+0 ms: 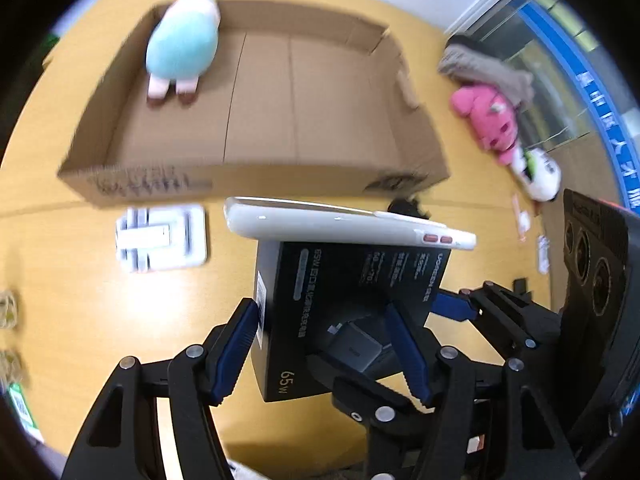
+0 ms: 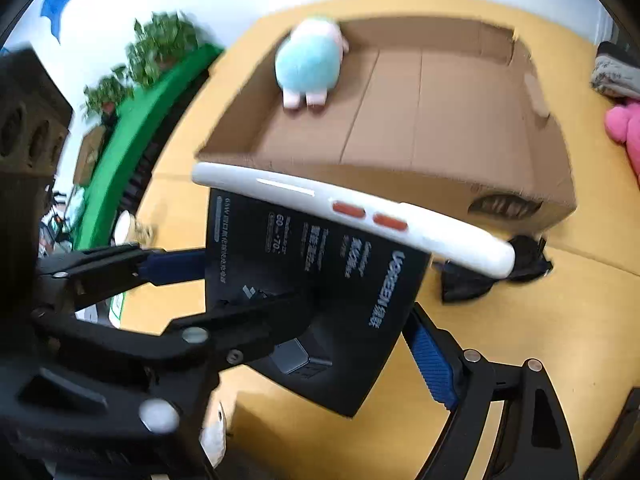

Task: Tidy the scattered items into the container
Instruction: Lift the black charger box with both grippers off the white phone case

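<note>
Above the table point(image 1: 80, 300), we clamp the black charger box point(image 1: 344, 300) between left claw point(image 1: 320, 352) and right claw point(image 2: 360, 344), white phone point(image 1: 344, 222) balanced on top, bound for the cardboard box point(image 1: 260, 176).

Black charger box point(image 2: 320, 280) showing "UGREEN" along its face, "65W" printed at its lower corner point(image 1: 286, 384), cardboard container's point(image 1: 256, 120) front print blurring beyond reading

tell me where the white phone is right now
The white phone lies flat on top of the black charger box held up between both grippers, just in front of the cardboard box in both wrist views.
</note>
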The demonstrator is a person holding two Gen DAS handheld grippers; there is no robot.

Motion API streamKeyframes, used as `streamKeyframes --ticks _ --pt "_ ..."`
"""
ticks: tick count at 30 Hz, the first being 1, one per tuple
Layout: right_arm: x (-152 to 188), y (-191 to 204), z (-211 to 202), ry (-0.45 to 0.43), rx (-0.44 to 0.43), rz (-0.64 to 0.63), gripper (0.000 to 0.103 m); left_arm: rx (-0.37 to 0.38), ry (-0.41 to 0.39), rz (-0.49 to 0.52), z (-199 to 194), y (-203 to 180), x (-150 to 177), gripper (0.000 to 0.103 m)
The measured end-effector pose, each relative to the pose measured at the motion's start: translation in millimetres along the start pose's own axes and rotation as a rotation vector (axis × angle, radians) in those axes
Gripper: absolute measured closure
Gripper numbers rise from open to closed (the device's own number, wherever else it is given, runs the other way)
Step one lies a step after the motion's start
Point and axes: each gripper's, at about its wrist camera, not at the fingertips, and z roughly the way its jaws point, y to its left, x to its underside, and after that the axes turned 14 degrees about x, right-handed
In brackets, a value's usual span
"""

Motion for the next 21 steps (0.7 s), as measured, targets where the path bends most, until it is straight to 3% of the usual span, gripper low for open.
streamKeyframes --ticks 5,12,19,21 --pt "22.4 -6.9 8.0 0.098 -0.035 0.044 0.019 0.031 0.054 -0.08 6.4 12.1 26.8 0.038" --pt "62.1 -0.3 35.0 0.305 -0.043 0.064 0.019 0.037 0.213 -0.252 33.0 27.7 67.5 0.038" --pt "59.1 -7.8 35.7 0.266 -0.025 0.101 0.019 0.04 0.176 -0.207 38.4 24.4 54.2 0.039" --pt "62.2 -9.7 48.5 0.305 -0.013 0.116 0.019 0.044 0.212 -0.234 51.8 34.7 60.4 0.039"
